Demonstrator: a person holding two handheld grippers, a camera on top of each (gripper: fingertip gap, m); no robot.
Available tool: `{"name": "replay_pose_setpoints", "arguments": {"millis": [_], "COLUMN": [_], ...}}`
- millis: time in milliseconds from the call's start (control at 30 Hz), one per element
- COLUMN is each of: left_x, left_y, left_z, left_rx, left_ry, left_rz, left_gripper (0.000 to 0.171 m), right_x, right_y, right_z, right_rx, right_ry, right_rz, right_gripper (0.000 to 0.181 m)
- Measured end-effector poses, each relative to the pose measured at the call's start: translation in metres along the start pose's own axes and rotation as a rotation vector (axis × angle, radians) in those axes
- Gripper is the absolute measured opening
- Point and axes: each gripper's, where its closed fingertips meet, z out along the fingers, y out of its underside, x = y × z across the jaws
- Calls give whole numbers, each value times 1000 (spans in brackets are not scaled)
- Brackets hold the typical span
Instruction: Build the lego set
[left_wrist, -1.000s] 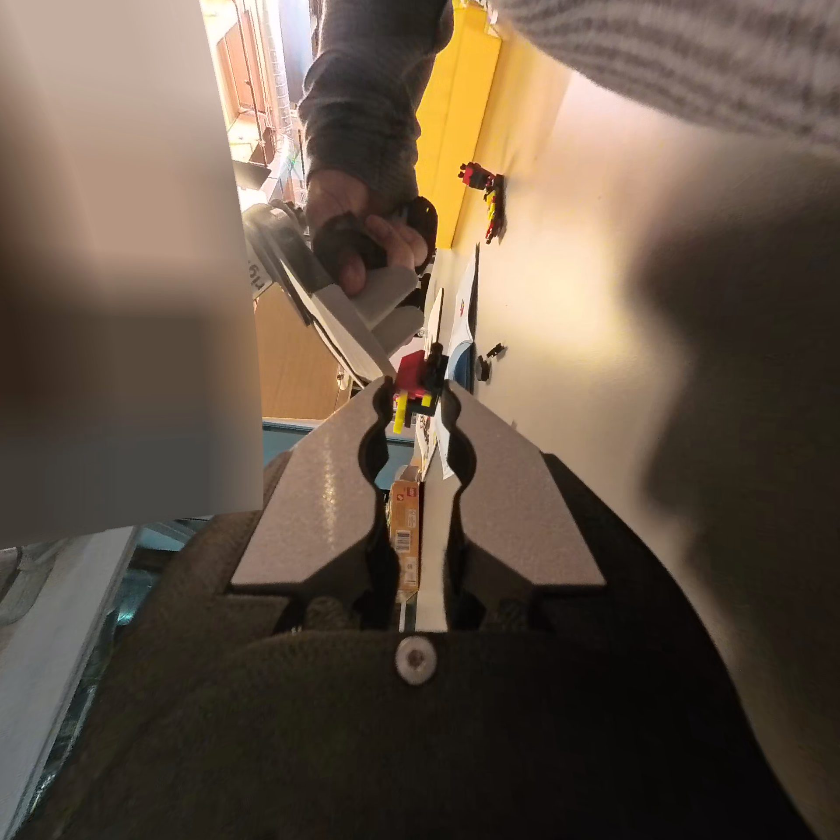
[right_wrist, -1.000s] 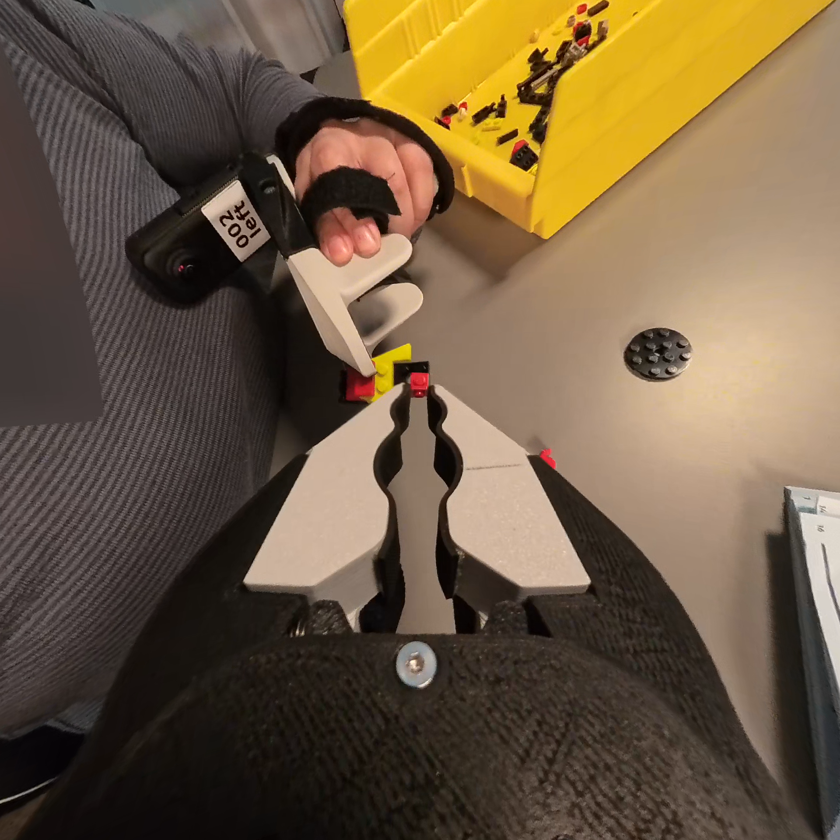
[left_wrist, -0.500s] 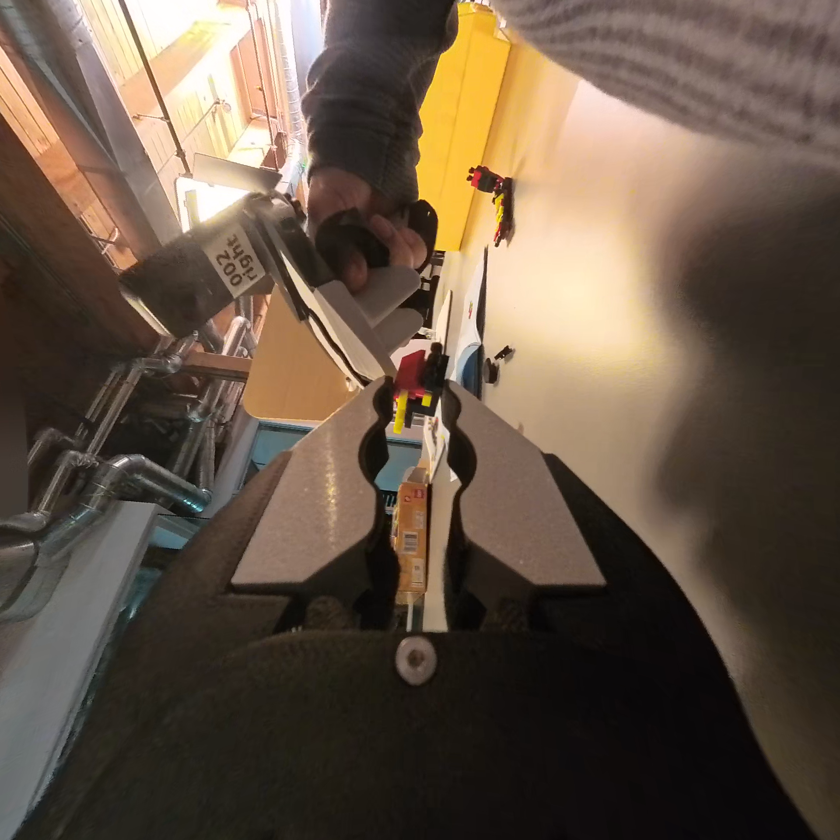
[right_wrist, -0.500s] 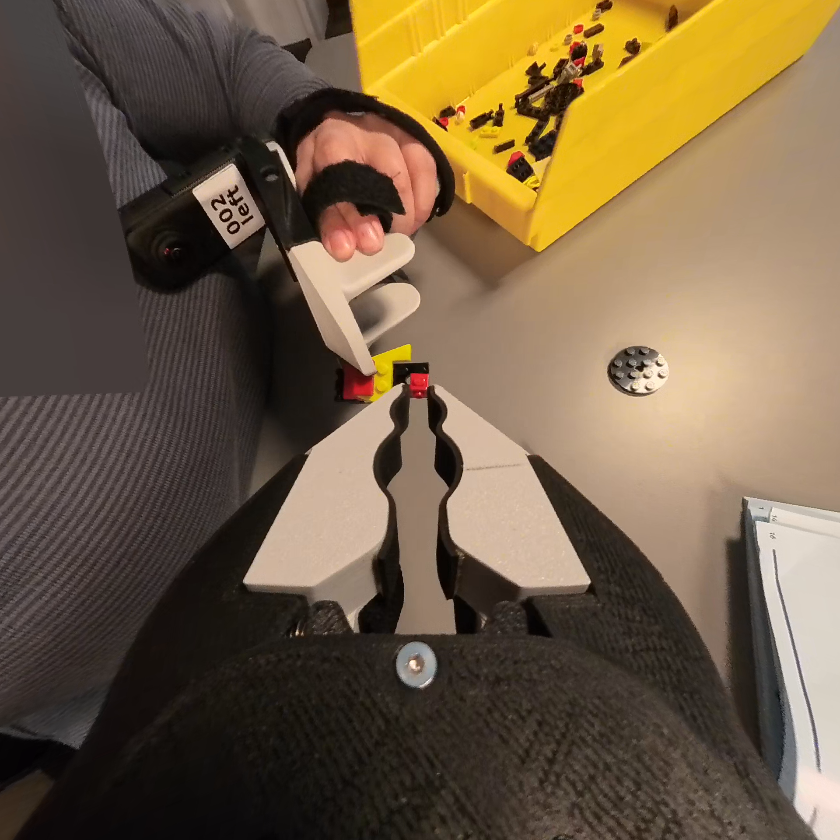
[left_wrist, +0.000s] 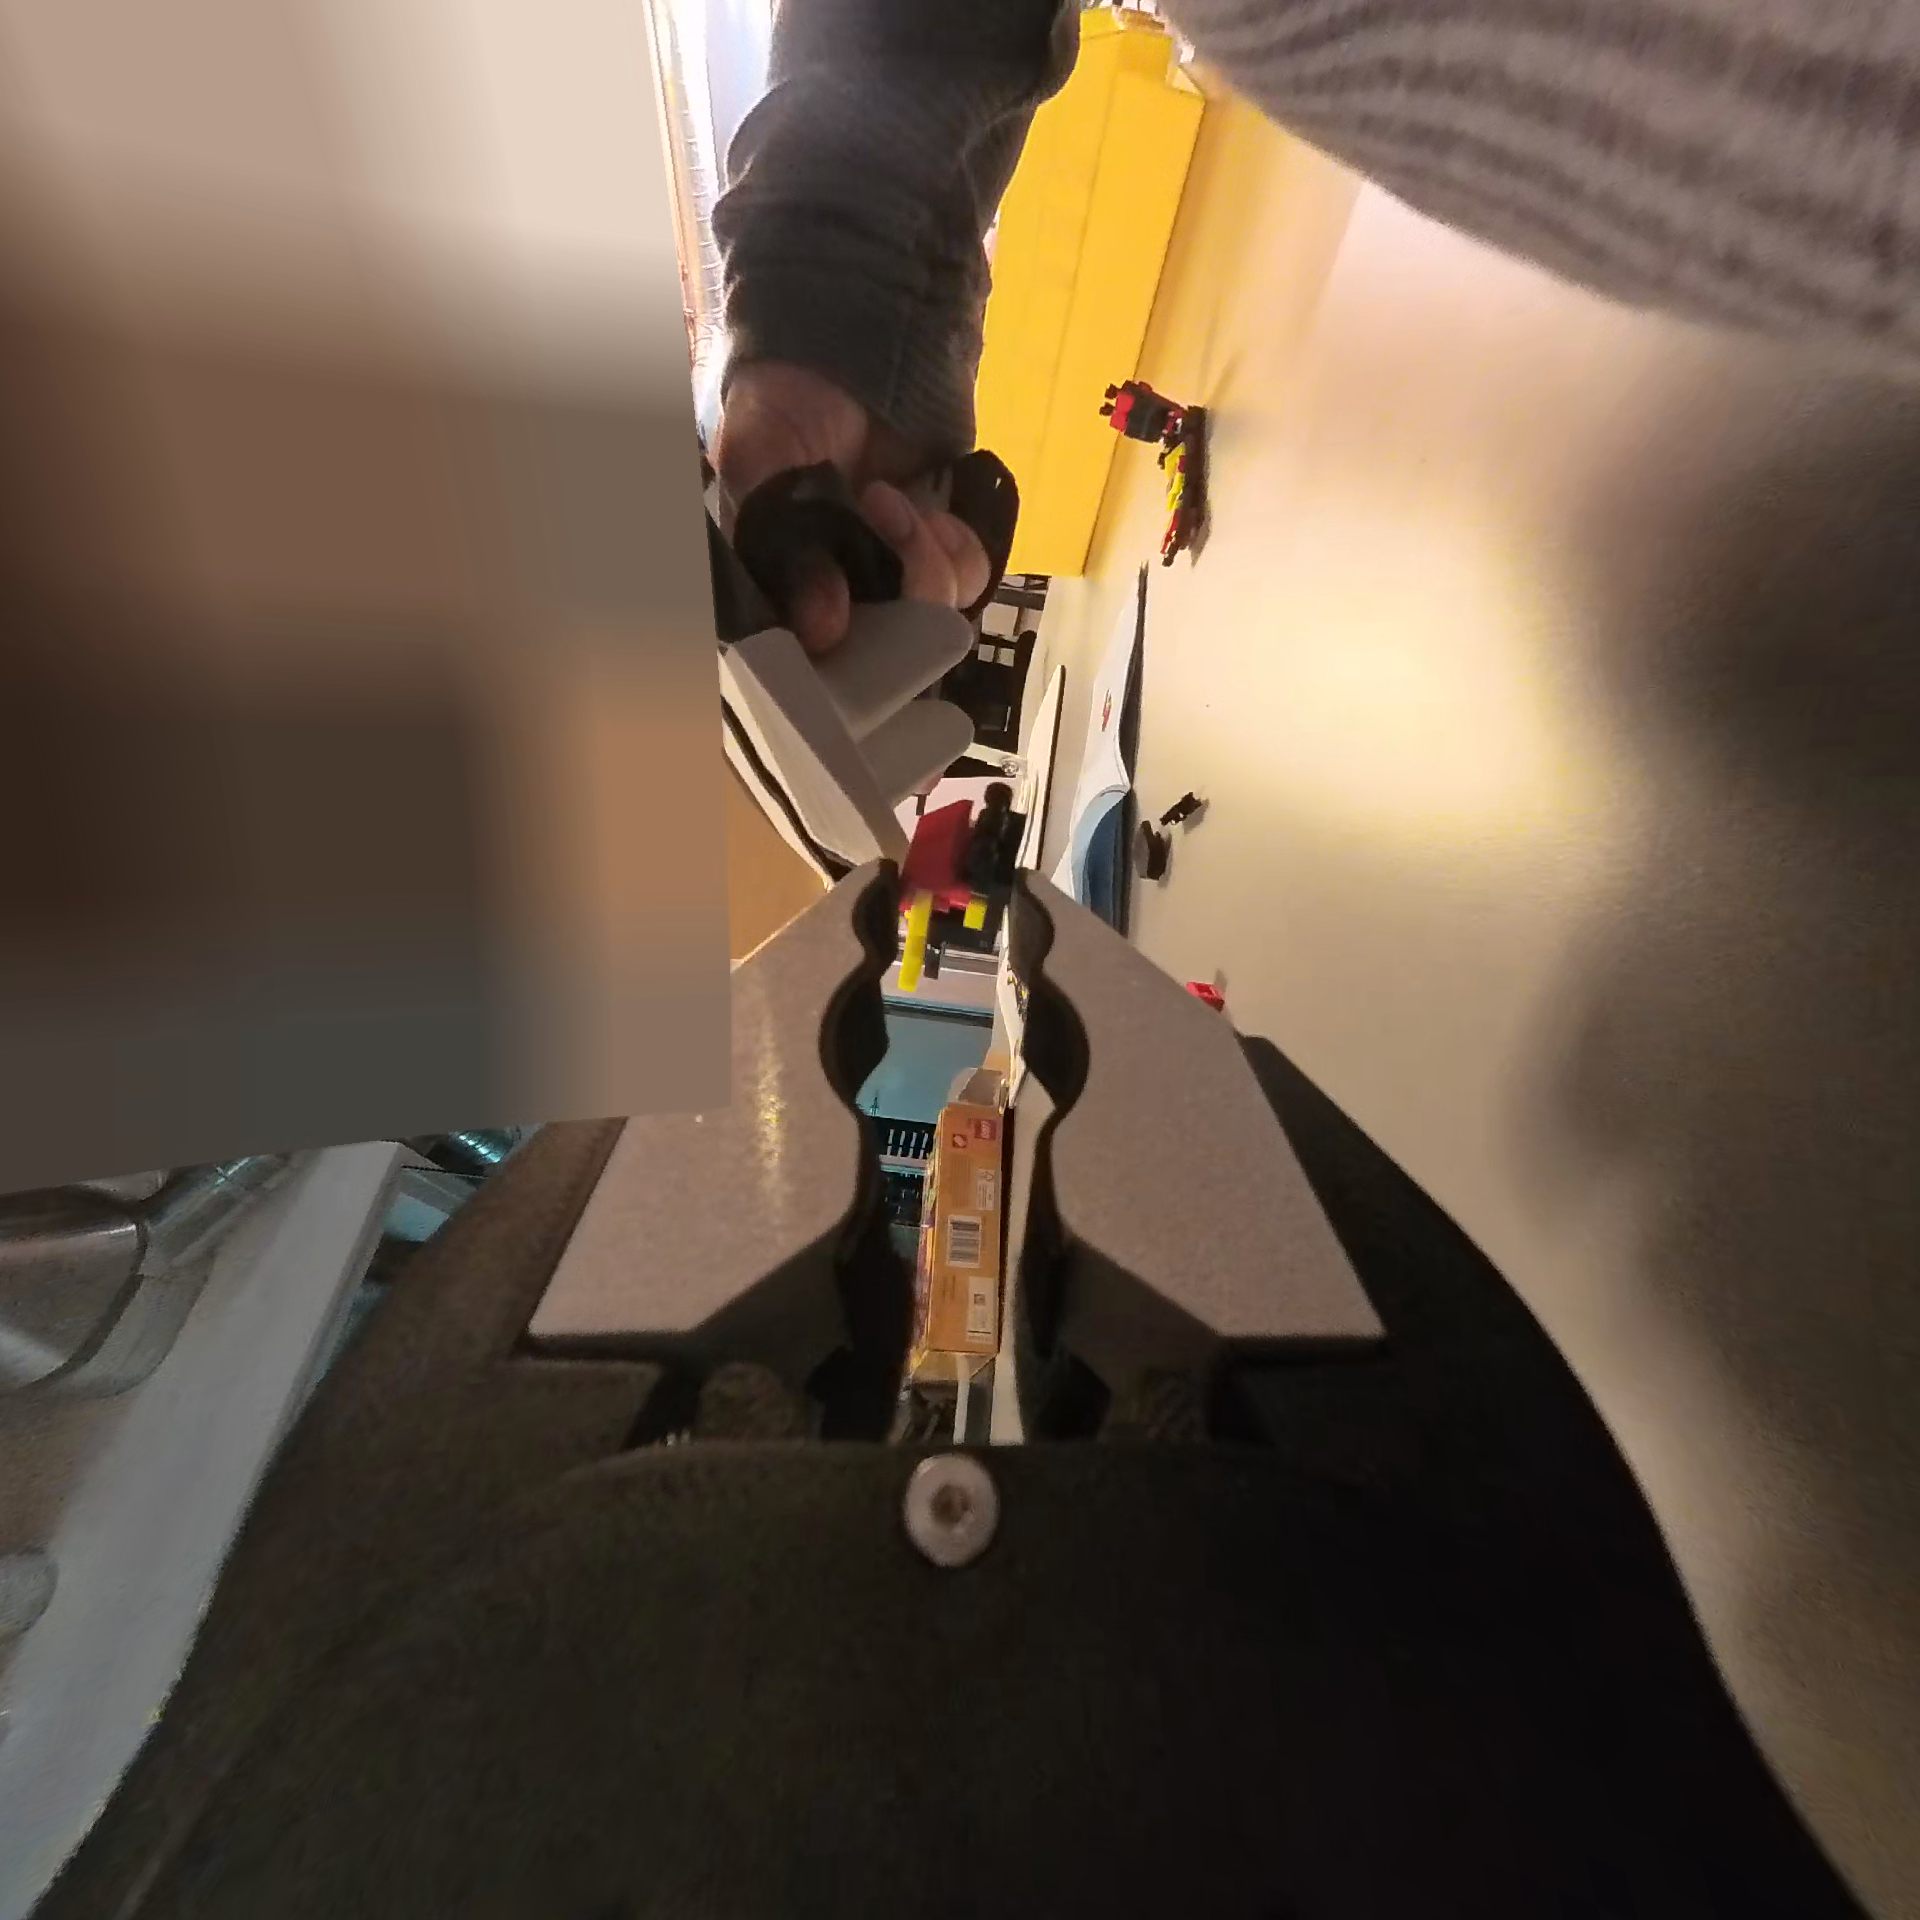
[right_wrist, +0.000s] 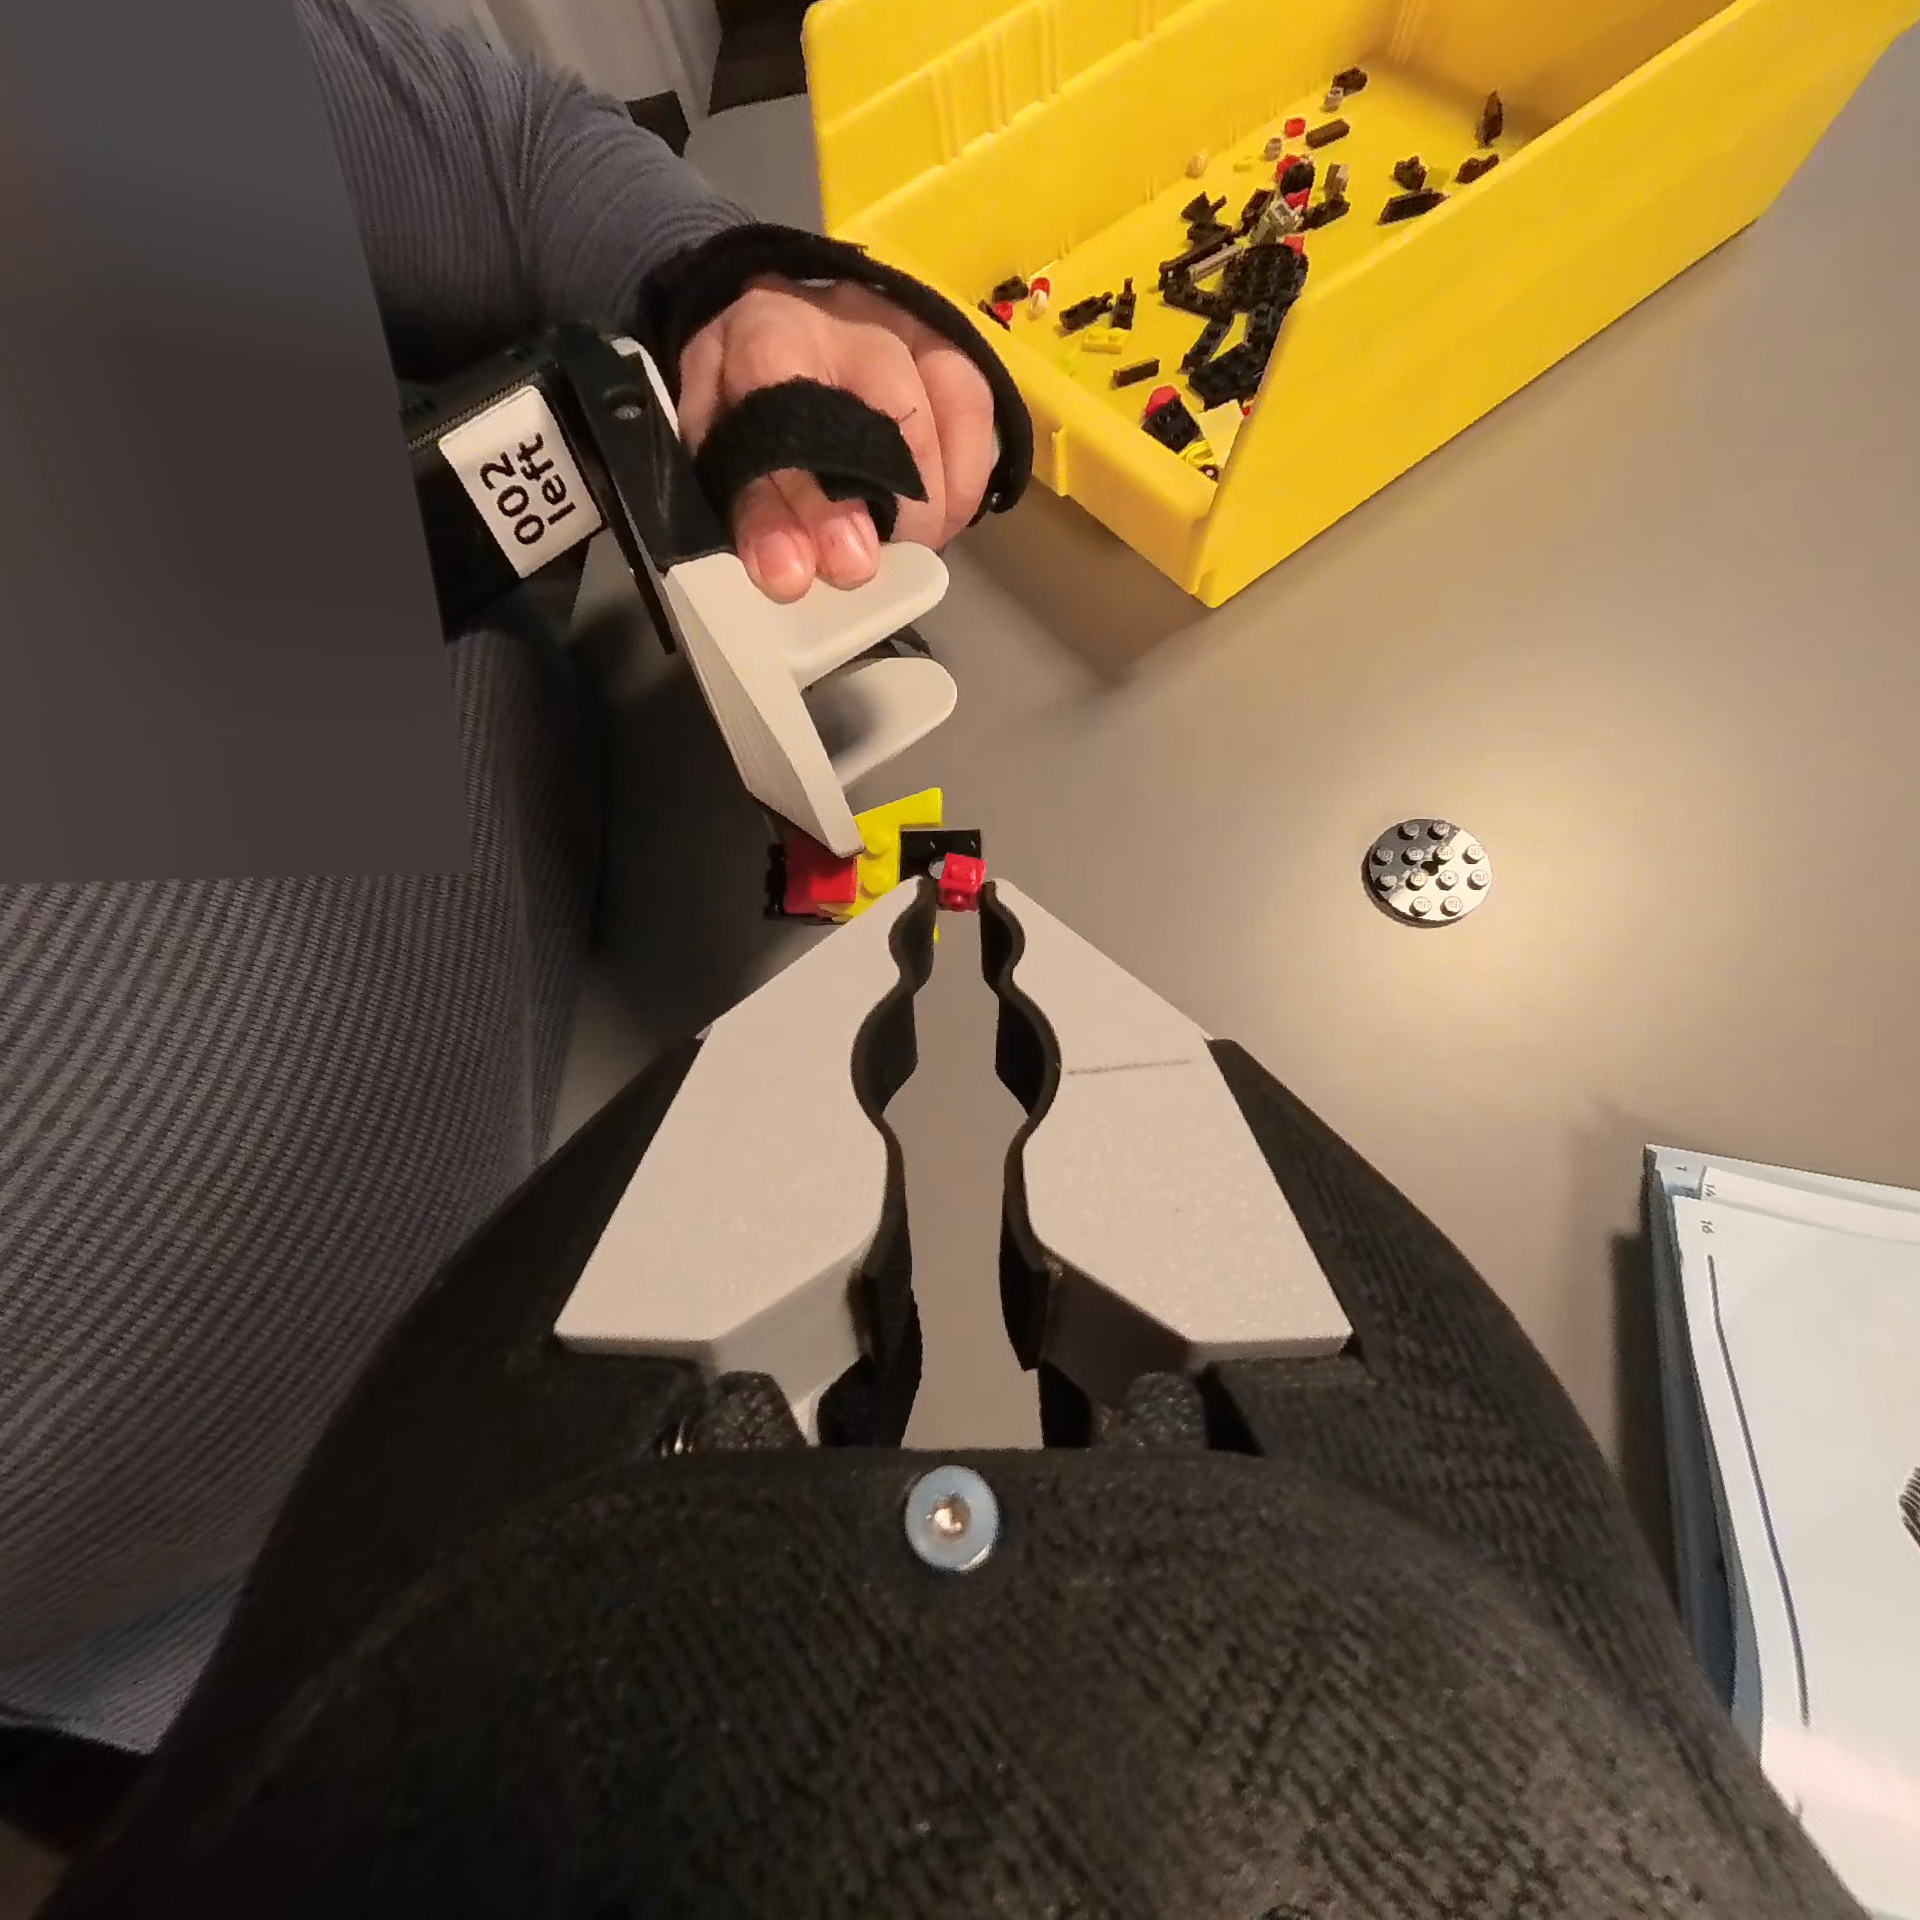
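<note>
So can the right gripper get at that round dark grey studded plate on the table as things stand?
Probably not yet: the right gripper is shut on a small red brick. The round dark grey studded plate itself lies alone on the grey table, nothing covering it.

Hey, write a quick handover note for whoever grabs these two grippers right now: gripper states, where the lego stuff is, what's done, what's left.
Left gripper: shut on the red, yellow and black sub-assembly, held above the table.
Right gripper: shut on a small red piece, at the sub-assembly's black end.
Elsewhere: loose parts in the yellow bin, round grey plate on the table, instruction booklet at right, another partial build beside the bin.
Done: sub-assembly partly built.
Left: seat the red piece, continue.
</note>
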Motion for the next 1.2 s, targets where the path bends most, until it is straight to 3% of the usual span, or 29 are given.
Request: {"name": "replay_pose_setpoints", "arguments": {"millis": [367, 833, 1033, 1200], "left_x": [-1, 3, 23, 27], "left_y": [1, 4, 8, 11], "left_z": [0, 1, 3, 3], "left_rx": [-1, -11, -22, -34], "left_ry": [-4, 19, 132, 158], "left_rz": [2, -12, -48, -58], "left_gripper": [21, 20, 20, 20], "right_x": [-2, 8, 38, 67], "right_y": [-5, 8, 49, 62], "right_z": [-2, -17, -8, 8], "right_rx": [29, 71, -80, -144], "right_ry": [18, 171, 303, 358], "right_rz": [-21, -48, -36, -51], "right_gripper": [12, 20, 20, 20]}}
